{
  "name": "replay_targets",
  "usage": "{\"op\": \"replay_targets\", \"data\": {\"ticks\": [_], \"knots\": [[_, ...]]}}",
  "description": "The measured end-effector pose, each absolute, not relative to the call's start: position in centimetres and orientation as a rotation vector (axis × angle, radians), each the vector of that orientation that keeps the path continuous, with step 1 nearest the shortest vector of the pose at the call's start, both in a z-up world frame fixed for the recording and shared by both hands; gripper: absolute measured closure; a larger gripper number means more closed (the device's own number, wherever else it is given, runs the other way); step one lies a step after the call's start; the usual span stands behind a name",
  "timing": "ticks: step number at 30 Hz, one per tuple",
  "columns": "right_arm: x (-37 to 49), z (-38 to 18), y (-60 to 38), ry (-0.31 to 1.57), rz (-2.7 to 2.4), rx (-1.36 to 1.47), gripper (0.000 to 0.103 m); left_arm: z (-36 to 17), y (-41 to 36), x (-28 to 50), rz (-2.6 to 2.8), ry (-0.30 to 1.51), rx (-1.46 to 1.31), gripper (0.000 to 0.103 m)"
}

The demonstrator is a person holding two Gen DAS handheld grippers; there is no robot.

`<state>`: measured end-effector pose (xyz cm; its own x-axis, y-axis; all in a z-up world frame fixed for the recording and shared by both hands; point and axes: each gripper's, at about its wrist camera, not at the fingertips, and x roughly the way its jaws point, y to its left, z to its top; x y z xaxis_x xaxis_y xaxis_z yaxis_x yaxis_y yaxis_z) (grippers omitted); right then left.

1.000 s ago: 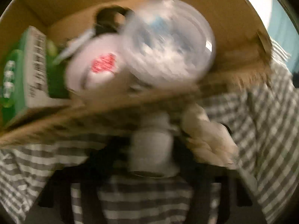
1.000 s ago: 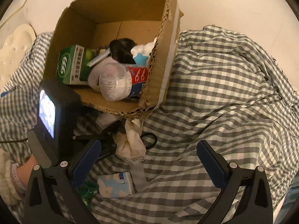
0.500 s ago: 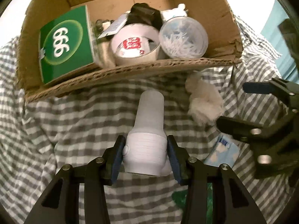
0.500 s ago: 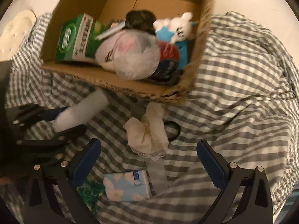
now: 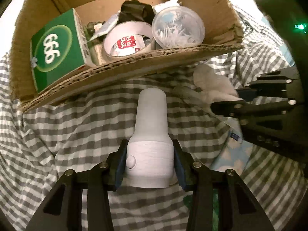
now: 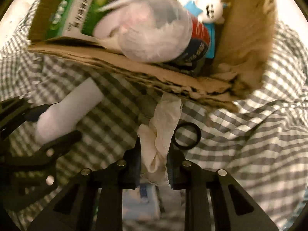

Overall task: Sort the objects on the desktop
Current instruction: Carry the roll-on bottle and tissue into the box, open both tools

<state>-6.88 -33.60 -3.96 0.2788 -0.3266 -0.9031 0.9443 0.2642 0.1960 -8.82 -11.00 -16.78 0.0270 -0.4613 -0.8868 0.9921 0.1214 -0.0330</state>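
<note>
Left gripper [image 5: 150,165] clamped on the white bottle [image 5: 151,140] just short of the cardboard box [image 5: 134,63], right gripper [image 6: 153,163] closing around the crumpled cloth [image 6: 161,132] on the checked sheet [image 6: 240,134]; mid-pickup, likely next lifting both over the box wall.

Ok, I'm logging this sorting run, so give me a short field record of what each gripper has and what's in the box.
left gripper: shut on white bottle
right gripper: jaws closing, cream cloth between them
cardboard box: green carton, tape roll, clear round tub
surface: grey checked cloth
</note>
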Motion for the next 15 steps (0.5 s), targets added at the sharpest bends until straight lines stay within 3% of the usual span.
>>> {"op": "replay_targets", "data": {"ticks": [10, 15], "knots": [[-8.3, 4.6, -28.0, 0.733, -1.045, 0.792, 0.082, -11.1, -6.0, -6.4, -1.335, 0.859, 0.615, 0.058], [-8.6, 9.4, -27.1, 0.626, -1.072, 0.731, 0.082, -8.2, -8.2, -6.2, -1.350, 0.829, 0.507, 0.058]]}}
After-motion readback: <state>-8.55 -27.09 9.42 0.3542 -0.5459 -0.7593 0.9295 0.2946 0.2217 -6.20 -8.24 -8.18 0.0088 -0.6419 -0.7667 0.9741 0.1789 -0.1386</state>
